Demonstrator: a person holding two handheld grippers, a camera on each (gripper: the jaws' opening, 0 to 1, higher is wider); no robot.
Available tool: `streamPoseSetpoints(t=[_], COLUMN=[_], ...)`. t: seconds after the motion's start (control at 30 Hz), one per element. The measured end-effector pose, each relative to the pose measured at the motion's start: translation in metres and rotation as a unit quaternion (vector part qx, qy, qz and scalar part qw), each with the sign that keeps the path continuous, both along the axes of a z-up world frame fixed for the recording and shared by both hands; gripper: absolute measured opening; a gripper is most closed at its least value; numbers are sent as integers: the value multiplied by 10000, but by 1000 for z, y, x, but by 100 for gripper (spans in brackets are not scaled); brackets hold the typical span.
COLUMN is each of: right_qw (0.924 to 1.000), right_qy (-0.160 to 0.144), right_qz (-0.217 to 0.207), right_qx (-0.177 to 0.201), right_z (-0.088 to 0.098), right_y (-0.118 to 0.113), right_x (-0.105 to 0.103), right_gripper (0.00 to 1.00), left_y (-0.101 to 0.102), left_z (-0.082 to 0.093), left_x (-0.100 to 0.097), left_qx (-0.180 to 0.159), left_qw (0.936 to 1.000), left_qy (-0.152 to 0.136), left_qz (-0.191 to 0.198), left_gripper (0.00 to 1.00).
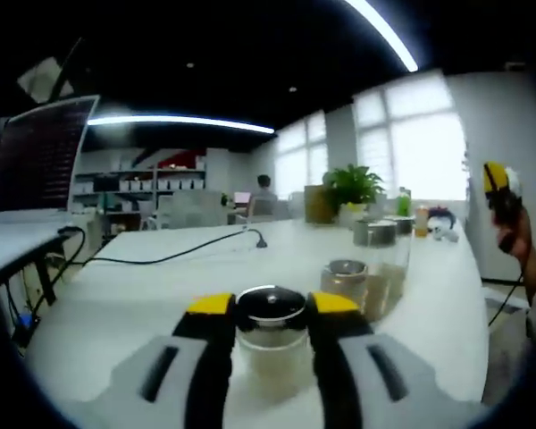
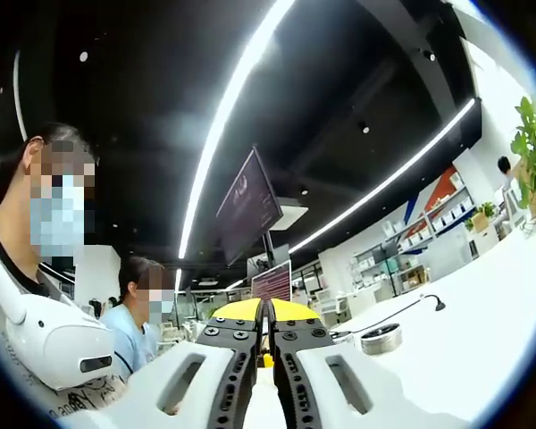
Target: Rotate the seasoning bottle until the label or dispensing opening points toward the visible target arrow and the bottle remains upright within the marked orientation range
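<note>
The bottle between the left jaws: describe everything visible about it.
The bottle is a small clear jar, glass or plastic by its look, with a shiny dark metal cap ringed in silver. It holds a pale beige seasoning, stands upright on the white table, and sits between the yellow-tipped jaws of the left gripper, which close against its sides just under the cap. No label or opening is readable. Two similar jars stand behind it to the right, apart from it.

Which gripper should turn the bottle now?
Left. Its fingers already flank the clear glass seasoning bottle with the shiny metal cap on the white table; the right gripper is shut, raised, pointing elsewhere.
</note>
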State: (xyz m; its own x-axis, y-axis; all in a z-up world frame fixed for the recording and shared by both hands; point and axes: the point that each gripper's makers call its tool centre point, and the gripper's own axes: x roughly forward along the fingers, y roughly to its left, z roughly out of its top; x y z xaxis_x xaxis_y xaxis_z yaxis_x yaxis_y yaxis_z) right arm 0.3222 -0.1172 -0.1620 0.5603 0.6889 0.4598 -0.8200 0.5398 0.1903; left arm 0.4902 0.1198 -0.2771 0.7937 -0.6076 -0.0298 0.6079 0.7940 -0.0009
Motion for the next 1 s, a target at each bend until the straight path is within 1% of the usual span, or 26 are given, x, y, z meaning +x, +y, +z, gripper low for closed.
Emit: streamPoseSetpoints(t=[0.13,0.2,0.27,0.4,0.5,0.53,0.57,0.6,0.63,0.7,0.77,0.9,0.93,0.97,1.0], right_qw=[10000,10000,9998,9993,9994,9994,9993,9993,9992,9991,9989,9982,9980,9979,9979], right_qy=[27,8,0,43,13,-11,-39,-78,-94,-132,-177,-300,-314,-327,-341], right_qz=[54,85,182,338,349,351,360,376,383,407,441,519,541,552,556], right_qx=[-12,-36,25,130,78,64,48,19,9,-14,-27,-50,-44,-44,-49], right_z=[-1,-1,0,-1,-1,0,1,1,0,1,1,2,2,2,2], right_y=[4,7,9,13,17,18,19,20,21,24,26,30,31,33,33], right_x=[-1,-3,-5,-6,-9,-10,-12,-15,-16,-19,-23,-31,-32,-33,-33], right_gripper=[0,0,0,0,0,0,0,0,0,0,0,0,0,0,0], left_y=[-1,-4,-3,-4,-6,-7,-7,-6,-6,-6,-7,-5,-5,-5,-5], left_z=[0,0,-1,-2,-4,-4,-4,-5,-5,-5,-5,-5,-5,-5,-5], left_x=[-1,-3,-3,-5,-6,-7,-7,-6,-6,-5,-5,-5,-5,-5,-6], left_qx=[-44,-84,-137,-13,140,130,31,57,129,101,117,26,-10,-44,13], left_qw=[9997,9988,9978,9958,9928,9907,9888,9874,9856,9842,9827,9786,9780,9782,9787], left_qy=[-41,-70,-50,21,62,62,123,141,98,137,114,110,130,225,239], left_qz=[-224,-486,-643,-912,-1185,-1353,-1486,-1573,-1684,-1763,-1844,-2052,-2084,-2066,-2039], left_gripper=[33,33,33,33,33,33,33,33,33,33,33,33,33,33,33])
